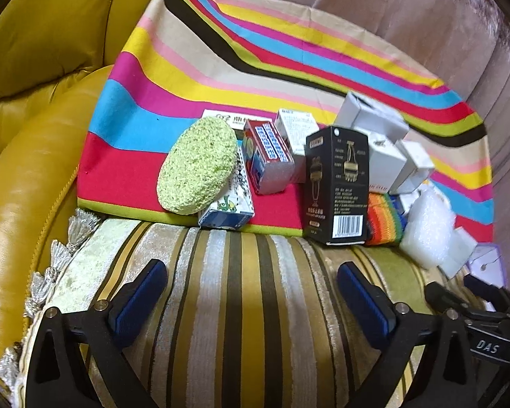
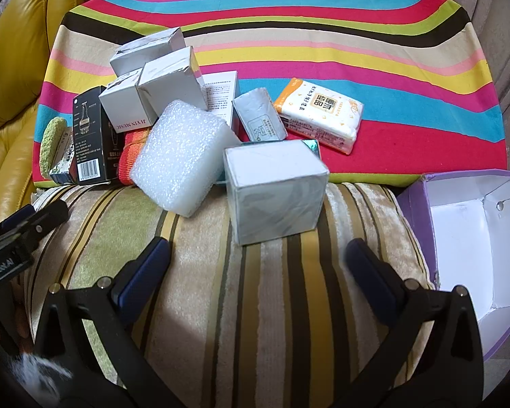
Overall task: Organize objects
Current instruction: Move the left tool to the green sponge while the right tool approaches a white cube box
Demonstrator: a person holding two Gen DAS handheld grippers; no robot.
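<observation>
Both claws, the left claw (image 1: 251, 289) and the right claw (image 2: 258, 268), are held wide and empty. The light, stiff grey box (image 2: 275, 193) can be gripped by its flat sides.

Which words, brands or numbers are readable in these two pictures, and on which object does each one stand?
"JI YIN MUSIC": white box.
"DAS": right gripper, on its body.
"GenRobot.AI": left gripper, on its body.
Black box, tissue pack, red box: print too small or blurred.
</observation>
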